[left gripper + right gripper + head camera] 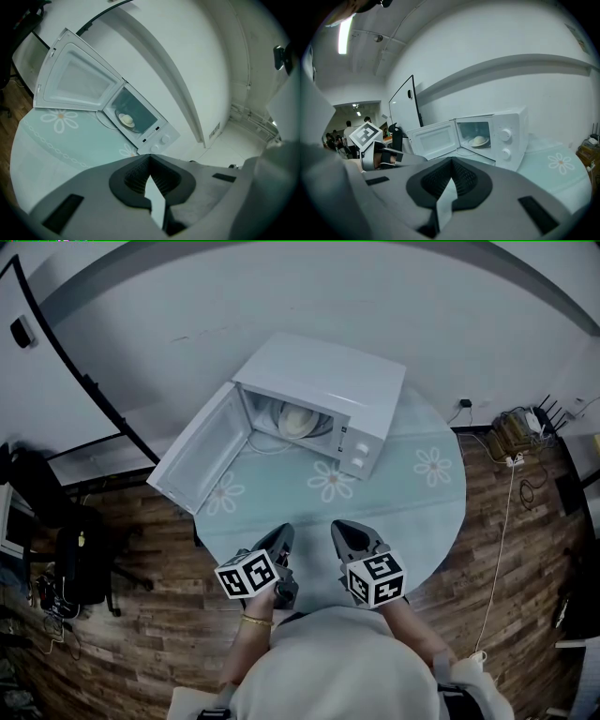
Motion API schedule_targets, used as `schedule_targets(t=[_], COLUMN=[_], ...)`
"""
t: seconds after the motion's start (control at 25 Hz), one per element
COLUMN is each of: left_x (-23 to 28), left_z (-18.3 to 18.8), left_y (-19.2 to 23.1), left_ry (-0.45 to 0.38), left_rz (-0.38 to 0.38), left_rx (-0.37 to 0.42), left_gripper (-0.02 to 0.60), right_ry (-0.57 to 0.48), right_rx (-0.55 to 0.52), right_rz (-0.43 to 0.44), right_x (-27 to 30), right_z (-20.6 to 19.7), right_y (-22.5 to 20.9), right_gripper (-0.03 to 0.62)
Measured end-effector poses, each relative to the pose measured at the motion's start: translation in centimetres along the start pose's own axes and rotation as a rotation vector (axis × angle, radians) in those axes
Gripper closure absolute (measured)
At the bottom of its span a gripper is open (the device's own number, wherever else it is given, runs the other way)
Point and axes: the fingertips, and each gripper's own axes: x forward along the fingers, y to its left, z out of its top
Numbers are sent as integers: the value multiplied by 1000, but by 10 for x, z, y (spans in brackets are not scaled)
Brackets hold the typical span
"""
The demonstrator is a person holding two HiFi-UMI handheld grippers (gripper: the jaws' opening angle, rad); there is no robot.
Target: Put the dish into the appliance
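A white microwave [323, 395] stands at the back of the round table [412, 493], its door [199, 457] swung wide open to the left. A pale dish [300, 418] lies inside its chamber. The left gripper view shows the dish [126, 120] inside the microwave [150, 133]. In the right gripper view the dish [479, 141] is behind the open door [433, 139]. My left gripper [281, 538] and right gripper [341, 534] hover side by side over the table's near edge, well short of the microwave. Both are shut with nothing between the jaws, left gripper [150, 158] and right gripper [451, 160] alike.
The table wears a pale teal cloth with daisy prints [330, 480]. A black chair [66, 549] stands on the wooden floor at left. Cables and a power strip [514, 437] lie at right. Behind the microwave is a white wall. Several people [347, 129] stand far off.
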Motion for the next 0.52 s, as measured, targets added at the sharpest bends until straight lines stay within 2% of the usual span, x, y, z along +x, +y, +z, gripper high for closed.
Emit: schedule_targets(t=[0.52], left_x=[4], left_z=[2], left_y=[-3], left_ry=[4], left_rz=[-13], left_rx=[5], left_gripper=[569], right_ry=[-1], right_rx=[-11], right_rz=[3], right_x=[3], right_z=[2], right_y=[-1], right_gripper=[588])
